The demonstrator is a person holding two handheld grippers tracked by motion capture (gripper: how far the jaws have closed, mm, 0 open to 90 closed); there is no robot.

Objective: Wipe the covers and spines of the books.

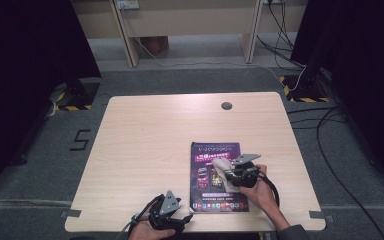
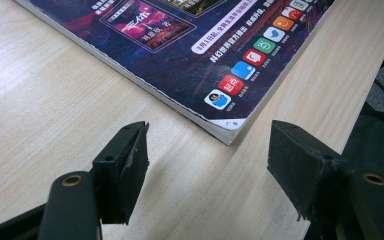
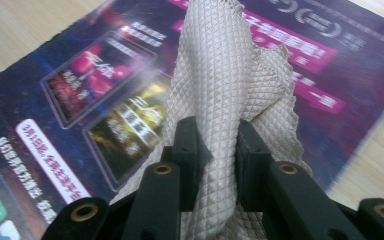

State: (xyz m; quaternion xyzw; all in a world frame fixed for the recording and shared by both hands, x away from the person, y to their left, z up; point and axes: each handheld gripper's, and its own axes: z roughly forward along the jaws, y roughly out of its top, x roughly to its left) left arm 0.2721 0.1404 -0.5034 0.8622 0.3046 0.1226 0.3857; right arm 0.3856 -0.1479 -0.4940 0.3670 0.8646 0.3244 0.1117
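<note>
A purple magazine (image 1: 215, 190) lies flat on the wooden table (image 1: 145, 145), near its front edge at the right. My right gripper (image 1: 231, 173) rests over the cover, shut on a beige waffle-textured cloth (image 3: 230, 85) that bunches up between its jaws and touches the magazine (image 3: 95, 100). My left gripper (image 1: 182, 218) sits at the table's front edge, left of the magazine's near corner. Its jaws stand open with nothing between them (image 2: 207, 160), and the magazine's corner (image 2: 227, 127) lies just beyond the tips.
A round cable hole (image 1: 226, 105) sits near the table's far edge. Cables (image 1: 330, 125) trail on the grey floor to the right. Wooden furniture legs (image 1: 130, 40) stand beyond the table.
</note>
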